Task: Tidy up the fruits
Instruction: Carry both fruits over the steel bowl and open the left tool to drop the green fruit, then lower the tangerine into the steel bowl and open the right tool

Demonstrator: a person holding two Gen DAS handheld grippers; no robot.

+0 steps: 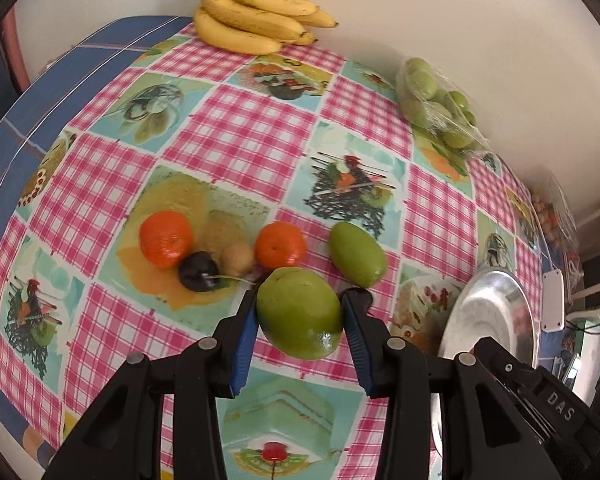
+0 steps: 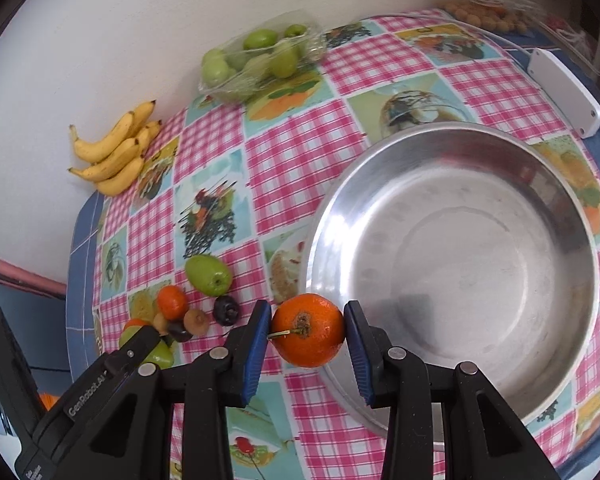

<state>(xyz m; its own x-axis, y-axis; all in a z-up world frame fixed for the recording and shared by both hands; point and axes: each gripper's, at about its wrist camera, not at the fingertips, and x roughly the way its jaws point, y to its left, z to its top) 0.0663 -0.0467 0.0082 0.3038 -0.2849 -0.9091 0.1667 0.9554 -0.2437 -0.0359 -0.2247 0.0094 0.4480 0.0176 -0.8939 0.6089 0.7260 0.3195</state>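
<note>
A smooth, egg-shaped green fruit (image 1: 300, 314) is clamped between the blue-padded fingers of the left gripper (image 1: 300, 308), held above the tabletop (image 1: 236, 136). A round, dimpled orange (image 2: 308, 330) with a dry stem is pinched by the right gripper (image 2: 307, 328) at the rim of a shallow, brushed-metal bowl (image 2: 452, 248). On the glossy checked oilcloth, small mixed fruits (image 1: 220, 250) are clustered; curved bananas (image 1: 256, 10) and plastic-wrapped green fruits (image 1: 436, 100) are seen by the wall.
</note>
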